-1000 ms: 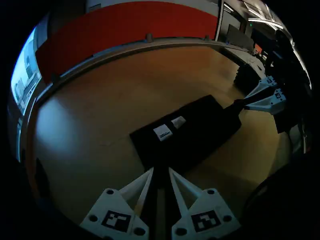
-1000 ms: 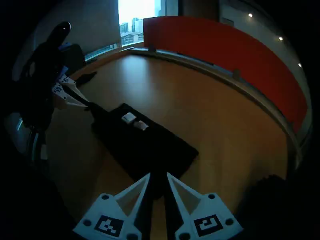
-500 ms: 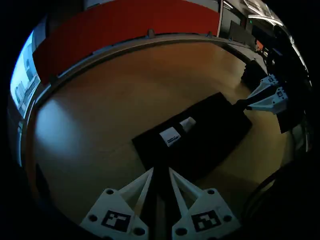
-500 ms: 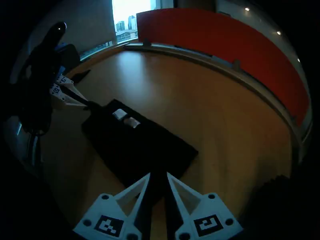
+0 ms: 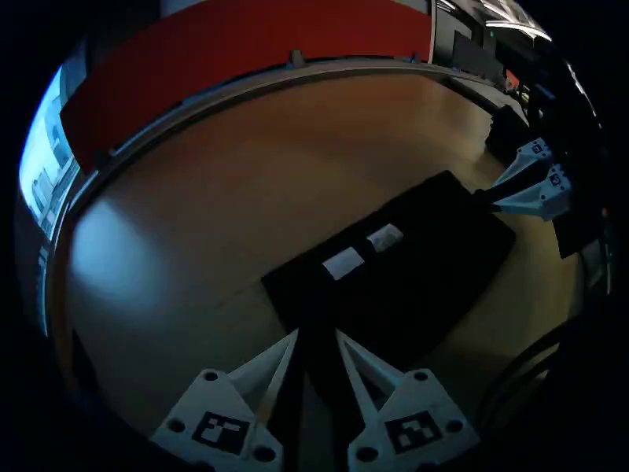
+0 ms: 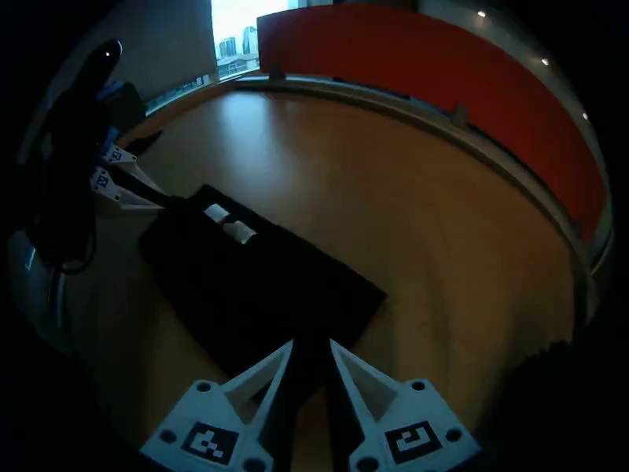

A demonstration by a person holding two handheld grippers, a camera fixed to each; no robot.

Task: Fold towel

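Both ends of the black towel (image 5: 417, 267), lying flat on the wooden table (image 5: 196, 220), are being pinched: the left gripper (image 5: 317, 338) is clamping one, the right gripper (image 6: 312, 346) seemingly the far one. Soft and light, it is likely drooping if lifted; corners are offering the surest hold.

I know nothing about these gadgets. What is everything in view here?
towel: one, black, spread over the table, held at both ends
tags: two, white, on the towel's upper face
table: one, brown wood, under the towel
panel: one, red, along the table's far edge
window: one, bright, beyond the table's end
left gripper: one, white fingers, pinching one towel end
right gripper: one, white fingers, pinching the other end
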